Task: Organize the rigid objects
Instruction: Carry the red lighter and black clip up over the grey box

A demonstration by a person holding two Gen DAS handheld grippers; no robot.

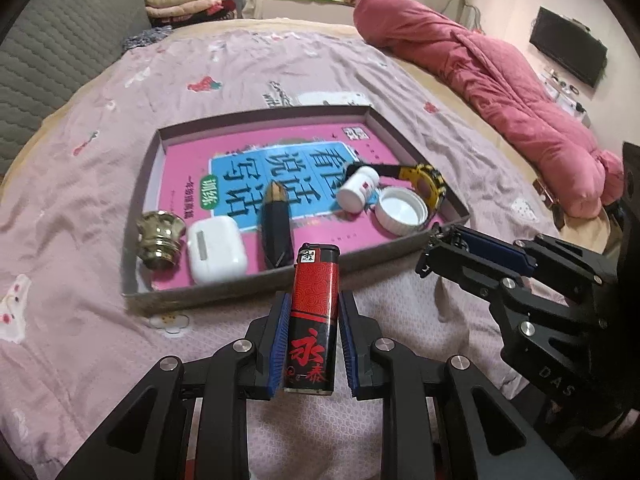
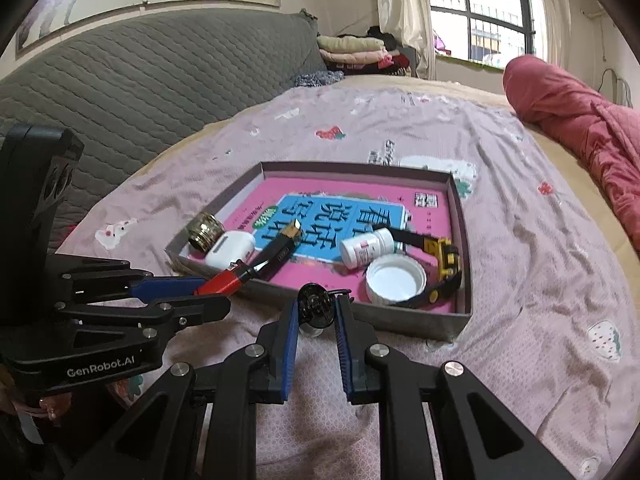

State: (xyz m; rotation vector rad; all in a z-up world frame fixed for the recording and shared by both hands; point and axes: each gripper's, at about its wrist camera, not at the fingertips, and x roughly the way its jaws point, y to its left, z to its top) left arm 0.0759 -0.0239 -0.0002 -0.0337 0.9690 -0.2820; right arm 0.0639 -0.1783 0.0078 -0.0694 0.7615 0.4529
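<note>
Two handheld grippers hover over a pink-sheeted bed, just short of a shallow cardboard tray lying on it.

L gripper: blue pads clamped on a red-and-black lighter, held upright w/ its black cap reaching the tray's near wall in the left wrist view. From the right wrist view the same lighter pokes out past the L fingers toward the tray's near-left corner.

R gripper: fingers together on a small black metal piece w/ a spring and ring; what it is exactly, can't tell. In the left wrist view the R gripper sits just beside the tray's near-right corner.

Inside the tray, on a pink-and-blue book cover: a brass-coloured knob at near left, a white earbud case touching it, a black pen-like item w/ gold tip mid-tray, a white pill bottle on its side, a white jar lid lying open-side up just beside it, and a yellow-and-black watch against the right wall.

Bkgd: rolled red quilt at the bed's far-right edge, grey quilted headboard at left, folded clothes by the window.
</note>
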